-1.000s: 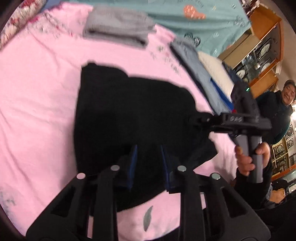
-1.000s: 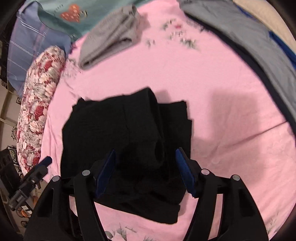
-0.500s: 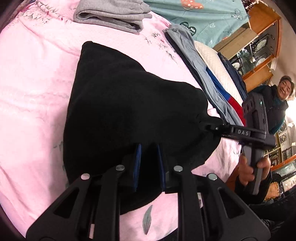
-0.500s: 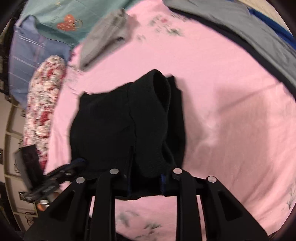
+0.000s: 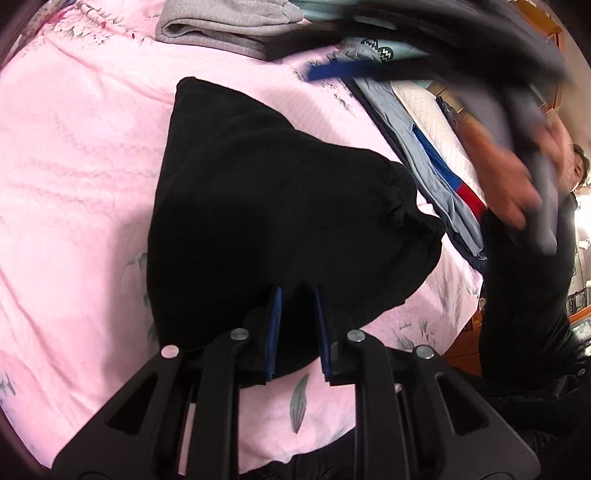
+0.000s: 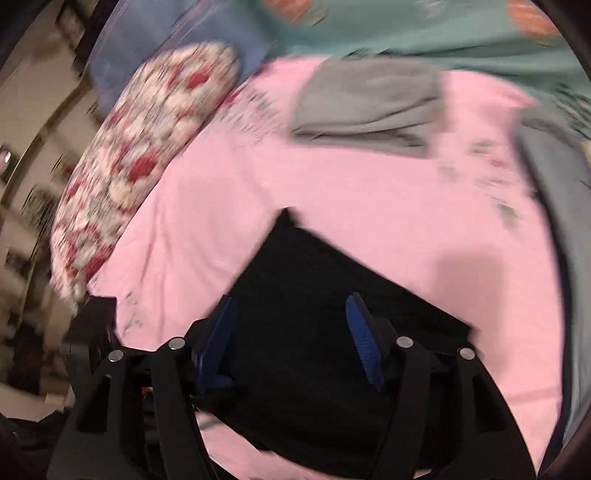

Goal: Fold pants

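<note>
The black pants lie folded into a rough wedge on the pink bedsheet. My left gripper is shut on their near edge, with black cloth bunched between its blue pads. In the right wrist view my right gripper hovers above the pants; its jaws are opening, the pads stand wide apart and press on nothing. That view is blurred by motion. In the left wrist view the hand holding the right gripper is a blur at the upper right.
A folded grey garment lies at the far side of the bed. Blue-grey clothes are piled along the right edge. A floral pillow and a teal blanket lie beyond. A person in black stands at the right.
Half a second ago the right gripper was closed on the pants' edge; it has now let go, opened wide, and risen and swung away. The left gripper keeps its grip in place.
</note>
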Tool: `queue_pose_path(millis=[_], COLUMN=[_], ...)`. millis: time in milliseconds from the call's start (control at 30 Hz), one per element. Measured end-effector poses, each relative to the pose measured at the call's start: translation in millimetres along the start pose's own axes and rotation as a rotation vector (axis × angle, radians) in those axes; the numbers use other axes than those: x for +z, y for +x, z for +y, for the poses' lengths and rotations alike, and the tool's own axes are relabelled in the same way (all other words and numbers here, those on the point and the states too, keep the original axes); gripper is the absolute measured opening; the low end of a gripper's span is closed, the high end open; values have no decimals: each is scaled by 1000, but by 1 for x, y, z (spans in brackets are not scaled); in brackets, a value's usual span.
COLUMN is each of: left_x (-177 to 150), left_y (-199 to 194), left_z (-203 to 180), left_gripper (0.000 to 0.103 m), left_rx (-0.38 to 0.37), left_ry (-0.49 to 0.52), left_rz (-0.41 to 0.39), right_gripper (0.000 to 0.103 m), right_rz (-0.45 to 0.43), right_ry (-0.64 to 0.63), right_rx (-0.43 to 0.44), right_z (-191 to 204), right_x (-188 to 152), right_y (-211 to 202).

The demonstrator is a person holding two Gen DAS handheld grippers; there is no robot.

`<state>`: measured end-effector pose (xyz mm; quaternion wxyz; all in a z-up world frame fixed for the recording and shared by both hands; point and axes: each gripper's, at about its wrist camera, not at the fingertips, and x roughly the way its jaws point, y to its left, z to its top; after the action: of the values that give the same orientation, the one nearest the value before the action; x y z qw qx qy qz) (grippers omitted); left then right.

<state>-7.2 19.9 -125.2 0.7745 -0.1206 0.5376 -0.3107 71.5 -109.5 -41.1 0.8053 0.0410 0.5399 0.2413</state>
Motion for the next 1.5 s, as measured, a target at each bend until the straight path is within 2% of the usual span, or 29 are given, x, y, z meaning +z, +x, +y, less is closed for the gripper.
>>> queue_pose_path(millis=[33, 167, 267, 300, 333, 367, 600, 667, 700, 733, 800, 833, 867, 900, 933, 1000, 1067, 1167, 1267, 1333, 1400, 1500], left_x=[0, -3, -5, -5, -5, -5, -3, -2, -1, 1, 5, 6, 10, 12, 16, 22, 26, 31, 35, 38, 40, 48], left_y=[0, -2, -2, -1, 0, 2, 8, 4, 0, -7, -36, -48, -60, -65, -67, -58, -40, -12, -2, 5, 8, 16], left_z=[-1, -3, -7, -8, -9, -9, -4, -3, -1, -2, 0, 2, 7, 12, 19, 39, 54, 63, 59, 54, 52, 56], left_gripper=[19, 19, 19, 19, 19, 19, 19, 21, 28, 55, 81, 81, 83, 83, 84, 84, 83, 83, 83, 83, 83, 83], left_rx=[2, 10, 21, 29, 33, 38, 10, -4, -6, -3, 23, 41, 53, 60, 70, 73, 44, -3, -26, -61, -56, -100], left_ry=[1, 19, 52, 63, 67, 66, 24, 24, 31, 38, 38, 36, 24, 7, -22, -82, -139, -179, -161, -148, -127, -137], left_rz=[2, 3, 4, 9, 12, 20, 36, 37, 36, 24, -82, -124, -148, -153, -151, -120, -61, 14, 21, 43, 41, 47], right_gripper=[63, 63, 63, 48, 22, 7, 5, 5, 7, 7, 24, 30, 46, 59, 64, 94, 95, 95, 95, 95, 95, 95], right_rz=[34, 133, 252, 268, 269, 269, 148, 213, 210, 201, 203, 181, 126, 69, 15, -69, -120, -178, -229, -236, -213, -198], right_ry=[-15, -123, -128, -122, -132, -149, -190, -162, -156, -160, -136, -109, -84, -77, -75, -55, -5, 108, 264, 353, 385, 427], right_rx=[-2, -134, -116, -100, -83, -93, -270, -241, -229, -223, -216, -211, -203, -199, -193, -198, -207, -215, -173, -149, -153, -140], right_z=[5, 18, 6, 5, 6, 8, 28, 16, 12, 11, 7, 4, 2, 1, 0, -8, -19, -41, -65, -74, -78, -93], right_x=[11, 59, 63, 61, 57, 52, 68, 63, 60, 58, 59, 59, 60, 59, 55, 34, 3, -54, -114, -139, -151, -155], right_y=[14, 79, 113, 119, 124, 124, 121, 141, 145, 144, 129, 114, 90, 68, 45, 0, -25, -39, -42, -41, -41, -41])
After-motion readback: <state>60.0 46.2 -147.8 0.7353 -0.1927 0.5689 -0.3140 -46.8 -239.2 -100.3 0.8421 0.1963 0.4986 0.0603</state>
